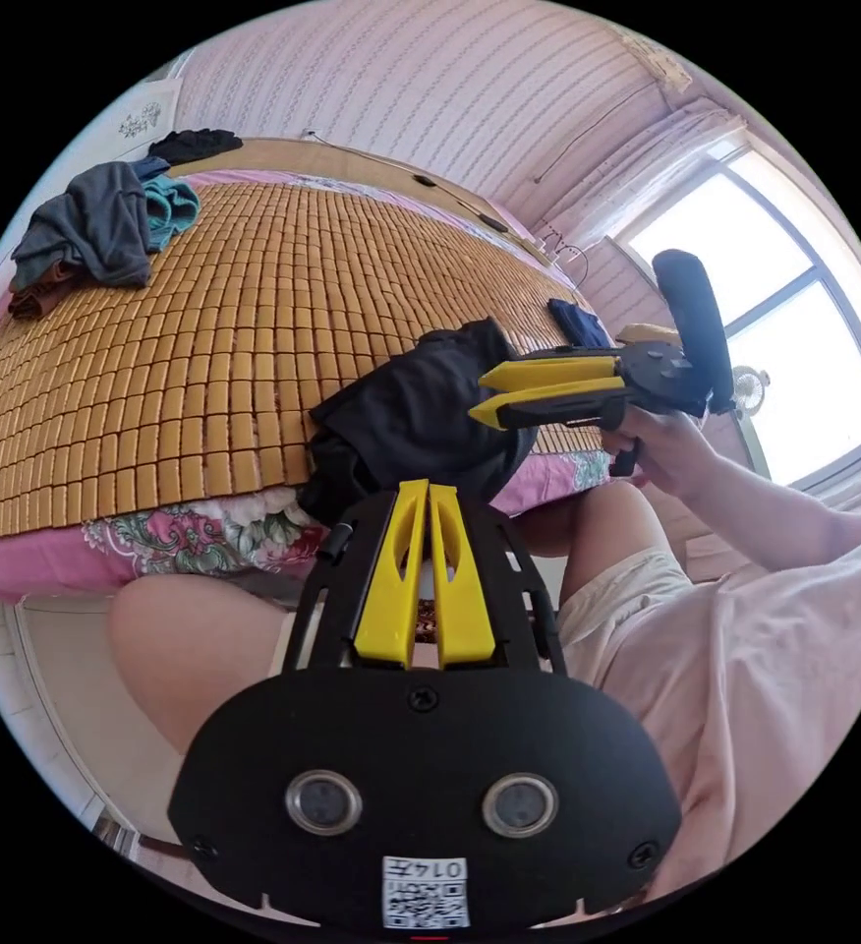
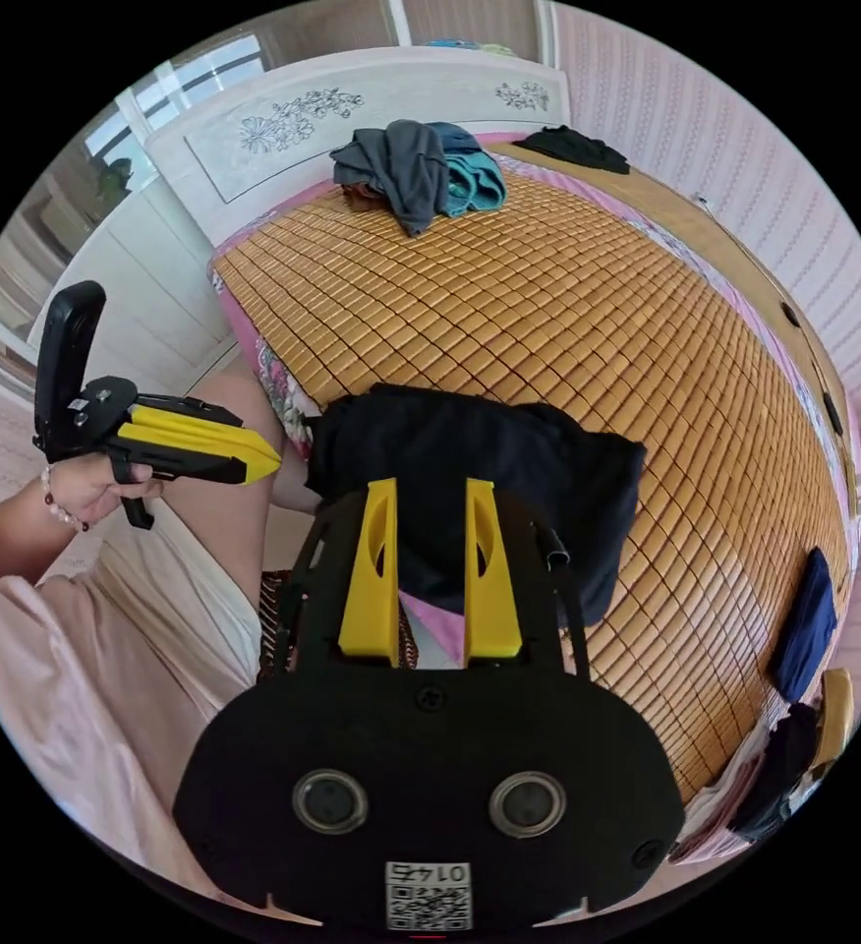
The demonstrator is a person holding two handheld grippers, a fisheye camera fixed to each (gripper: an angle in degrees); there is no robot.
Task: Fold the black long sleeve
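Observation:
The black long sleeve (image 1: 401, 413) (image 2: 489, 462) lies bunched in a loose bundle at the near edge of the bed, partly hanging over the side. My left gripper (image 1: 428, 487) (image 2: 271, 458) is shut with nothing between its jaws, held off the bed's edge a little to one side of the bundle. My right gripper (image 2: 430, 484) (image 1: 477, 396) is open, its jaws spread in front of the bundle and pointing at it. I cannot tell whether its tips touch the cloth.
A bamboo mat (image 1: 204, 324) (image 2: 568, 295) covers the bed. A pile of grey and teal clothes (image 1: 96, 231) (image 2: 411, 167) and another black garment (image 1: 195, 145) (image 2: 573, 147) lie at the far end. A folded navy item (image 1: 578, 320) (image 2: 809, 610) sits near one edge. The person's legs (image 1: 195, 649) press against the bedside.

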